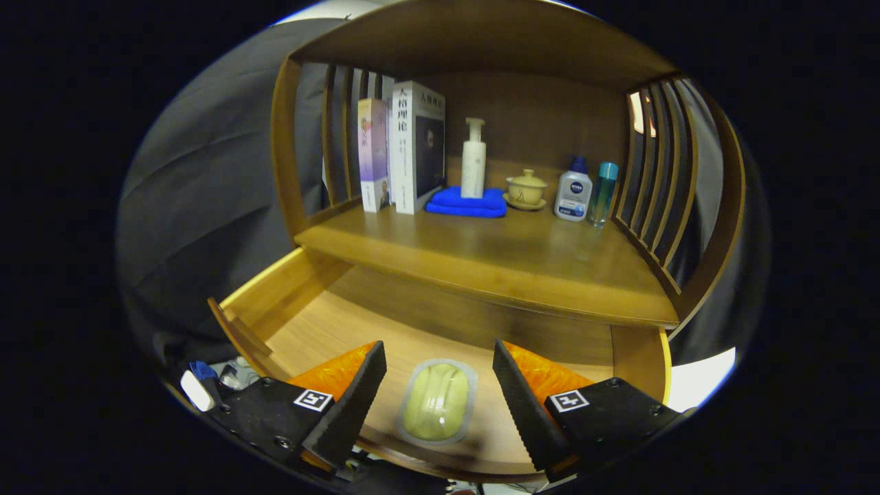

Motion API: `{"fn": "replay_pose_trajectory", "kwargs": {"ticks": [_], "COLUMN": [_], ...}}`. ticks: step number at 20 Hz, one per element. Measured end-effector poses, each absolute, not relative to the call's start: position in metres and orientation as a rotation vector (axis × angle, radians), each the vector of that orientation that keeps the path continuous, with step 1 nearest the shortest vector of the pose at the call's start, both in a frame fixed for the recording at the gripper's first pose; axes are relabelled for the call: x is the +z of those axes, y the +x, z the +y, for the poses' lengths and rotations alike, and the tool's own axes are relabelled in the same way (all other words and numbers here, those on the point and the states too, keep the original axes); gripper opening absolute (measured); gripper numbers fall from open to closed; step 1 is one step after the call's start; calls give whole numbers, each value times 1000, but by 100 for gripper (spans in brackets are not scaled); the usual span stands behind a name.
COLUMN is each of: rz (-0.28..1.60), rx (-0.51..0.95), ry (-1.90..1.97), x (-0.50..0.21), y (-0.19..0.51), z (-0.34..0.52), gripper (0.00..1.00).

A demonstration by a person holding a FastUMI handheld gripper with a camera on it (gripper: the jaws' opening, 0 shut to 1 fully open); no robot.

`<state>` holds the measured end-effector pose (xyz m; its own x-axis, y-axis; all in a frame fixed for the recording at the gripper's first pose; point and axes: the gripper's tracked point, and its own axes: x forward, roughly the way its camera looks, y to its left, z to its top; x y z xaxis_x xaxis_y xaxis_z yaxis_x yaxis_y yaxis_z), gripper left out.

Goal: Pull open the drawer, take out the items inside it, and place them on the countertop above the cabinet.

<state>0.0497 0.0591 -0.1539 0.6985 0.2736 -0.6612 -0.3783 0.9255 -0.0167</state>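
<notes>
Wooden drawer (302, 292) open; gripper (437, 402) spread, straddling packet (438, 401).

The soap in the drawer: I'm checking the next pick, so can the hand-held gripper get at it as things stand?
Probably yes. The drawer is pulled open, the pale green soap lies bare on its floor, and the hand-held gripper is open with a finger on either side, nothing between them.

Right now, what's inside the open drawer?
One pale green soap-like bar in a clear pack lies on the drawer floor, between the open gripper fingers, untouched. The drawer's back part sits under the countertop, so anything there is hidden.
</notes>
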Motion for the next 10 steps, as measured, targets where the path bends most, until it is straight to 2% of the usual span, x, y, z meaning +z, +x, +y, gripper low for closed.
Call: {"fn": "replay_pose_trajectory", "kwargs": {"ticks": [4,10], "rz": [879,976], "rx": [401,417], "ry": [-100,-151], "x": [-178,-201], "y": [47,42], "z": [66,65], "gripper": [98,98]}}
